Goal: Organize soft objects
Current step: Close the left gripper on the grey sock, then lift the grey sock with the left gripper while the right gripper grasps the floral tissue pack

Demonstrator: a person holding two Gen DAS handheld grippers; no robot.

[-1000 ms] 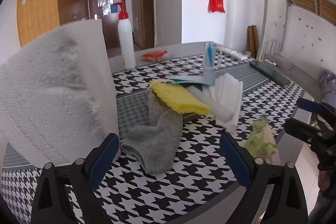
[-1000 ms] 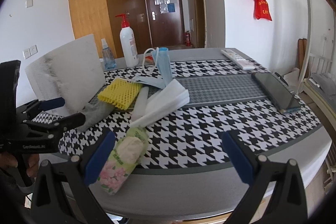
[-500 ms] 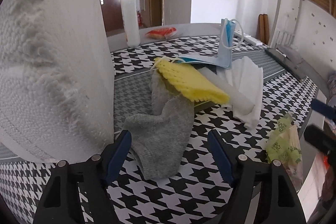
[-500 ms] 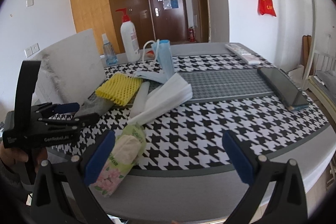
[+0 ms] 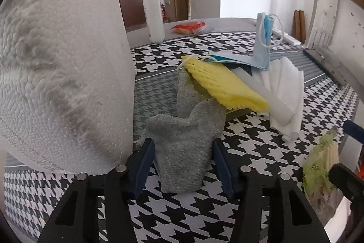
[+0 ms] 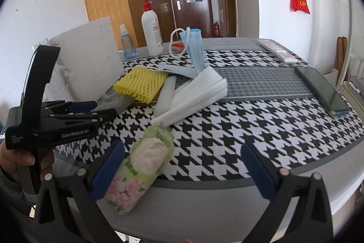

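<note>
A grey sock [image 5: 186, 140] lies on the houndstooth cloth, its far end under a yellow foam net [image 5: 223, 85]. My left gripper [image 5: 183, 165] has its blue pads on either side of the sock's near end, narrowed but not clamped. Blue face masks [image 5: 261, 44] and white foam sheets [image 5: 284, 92] lie behind. In the right wrist view my right gripper [image 6: 182, 170] is open and empty over the table's front edge, beside a green tissue pack [image 6: 143, 161]. The left gripper [image 6: 91, 111] shows there at the sock [image 6: 113, 101].
A big paper towel roll [image 5: 59, 70] stands close on the left of the sock. A white pump bottle [image 6: 151, 31], a small spray bottle [image 6: 127, 44], a remote [image 6: 279, 51] and a dark phone [image 6: 320, 85] lie on the table [image 6: 227, 193].
My left gripper has moved forward to the grey sock and its jaws have narrowed around the sock's near end. My right gripper has hardly moved.
</note>
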